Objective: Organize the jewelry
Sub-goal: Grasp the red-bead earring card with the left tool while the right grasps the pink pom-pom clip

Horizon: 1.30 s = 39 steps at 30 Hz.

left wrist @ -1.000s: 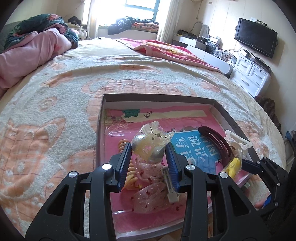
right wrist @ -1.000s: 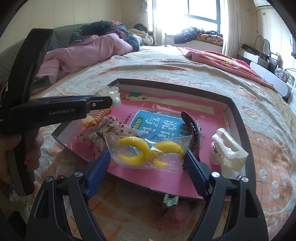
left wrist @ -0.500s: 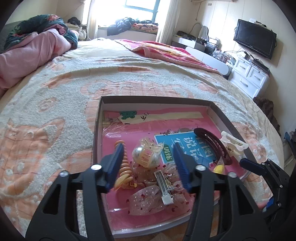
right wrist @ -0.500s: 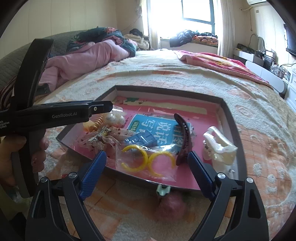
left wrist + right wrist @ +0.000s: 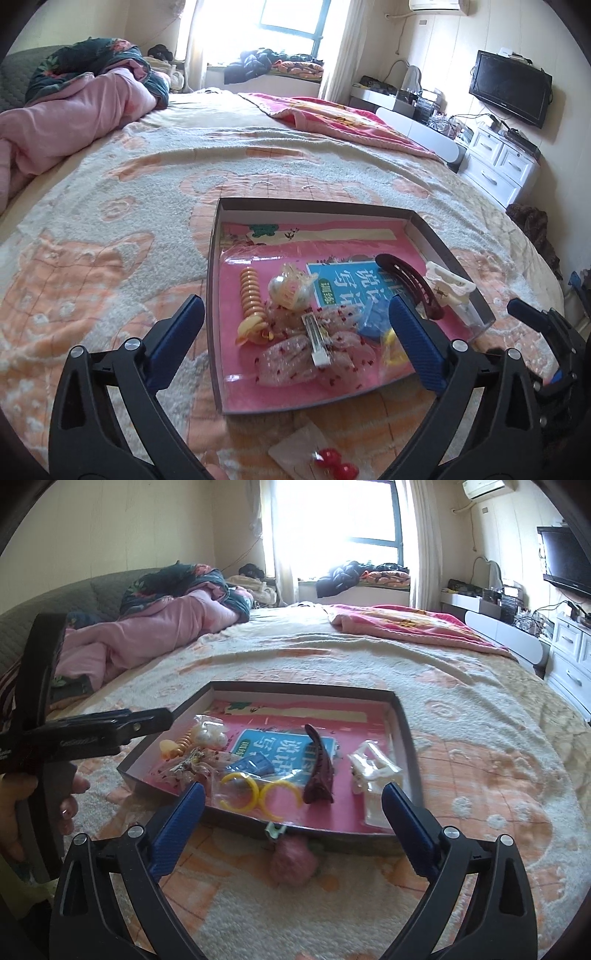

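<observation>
A shallow dark-rimmed box (image 5: 212, 280) with a pink floor lies on the bed; it also shows in the right wrist view (image 5: 404, 738). In it lie a bagged pearl clip (image 5: 290, 290), an orange spiral tie (image 5: 251, 295), sheer pink bows (image 5: 295, 358), a dark red hair clip (image 5: 410, 284), a white claw clip (image 5: 373, 768) and bagged yellow hoops (image 5: 258, 790). My left gripper (image 5: 295, 343) is open and empty above the box's near end. My right gripper (image 5: 291, 819) is open and empty above the box's near rim.
A bag with red beads (image 5: 325, 458) lies on the blanket before the box. A pink pompom (image 5: 293, 860) and a small green clip (image 5: 275, 830) lie against the near rim. A pink quilt (image 5: 66, 118) is piled far left. White drawers (image 5: 502, 166) stand right.
My left gripper opened and let the bagged pearl clip drop into the box. My right gripper opened and released the bagged yellow hoops into the box. Both grippers pulled back.
</observation>
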Motion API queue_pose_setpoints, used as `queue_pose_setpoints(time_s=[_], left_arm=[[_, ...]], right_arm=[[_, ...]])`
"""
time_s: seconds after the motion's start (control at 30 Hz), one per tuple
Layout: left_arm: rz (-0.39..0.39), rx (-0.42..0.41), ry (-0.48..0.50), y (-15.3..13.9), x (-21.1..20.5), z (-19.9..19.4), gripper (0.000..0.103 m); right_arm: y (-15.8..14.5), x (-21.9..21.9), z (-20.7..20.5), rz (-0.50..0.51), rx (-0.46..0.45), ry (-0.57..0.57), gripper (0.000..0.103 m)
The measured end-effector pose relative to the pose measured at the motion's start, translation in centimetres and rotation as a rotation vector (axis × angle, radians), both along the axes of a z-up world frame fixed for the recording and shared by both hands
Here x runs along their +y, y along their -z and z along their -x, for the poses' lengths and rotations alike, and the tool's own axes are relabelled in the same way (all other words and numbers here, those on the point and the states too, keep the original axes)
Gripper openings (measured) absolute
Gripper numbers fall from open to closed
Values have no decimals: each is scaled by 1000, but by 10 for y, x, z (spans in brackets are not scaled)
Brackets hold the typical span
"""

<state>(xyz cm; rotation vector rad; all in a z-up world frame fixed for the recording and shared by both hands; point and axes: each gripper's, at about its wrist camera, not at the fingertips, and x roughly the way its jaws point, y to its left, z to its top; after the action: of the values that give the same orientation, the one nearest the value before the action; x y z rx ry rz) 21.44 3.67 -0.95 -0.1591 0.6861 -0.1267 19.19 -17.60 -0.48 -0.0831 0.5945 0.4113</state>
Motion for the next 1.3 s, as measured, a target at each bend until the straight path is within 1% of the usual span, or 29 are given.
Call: queue_pose_setpoints(time_s=[0.23, 0.43, 0.67, 0.8, 1.03, 1.2, 1.3], left_arm=[[-20, -13, -12, -1, -1, 25, 92], [-33, -6, -27, 3, 1, 41, 92], [-47, 28, -24, 15, 0, 57, 92], [-48, 63, -6, 26, -2, 65, 92], [-34, 134, 26, 48, -9, 72, 92], [-37, 165, 50, 60, -19, 71, 91], [-51, 164, 56, 63, -24, 71, 89]], right_arm=[[0, -13, 7, 4, 4, 18, 94], [9, -19, 14, 15, 25, 21, 94], [25, -18, 16, 40, 60, 6, 94], [31, -13, 13, 39, 78, -19, 93], [44, -2, 3, 54, 124, -54, 82], [50, 4, -5, 63, 147, -68, 68], [53, 5, -9, 58, 158, -64, 67]])
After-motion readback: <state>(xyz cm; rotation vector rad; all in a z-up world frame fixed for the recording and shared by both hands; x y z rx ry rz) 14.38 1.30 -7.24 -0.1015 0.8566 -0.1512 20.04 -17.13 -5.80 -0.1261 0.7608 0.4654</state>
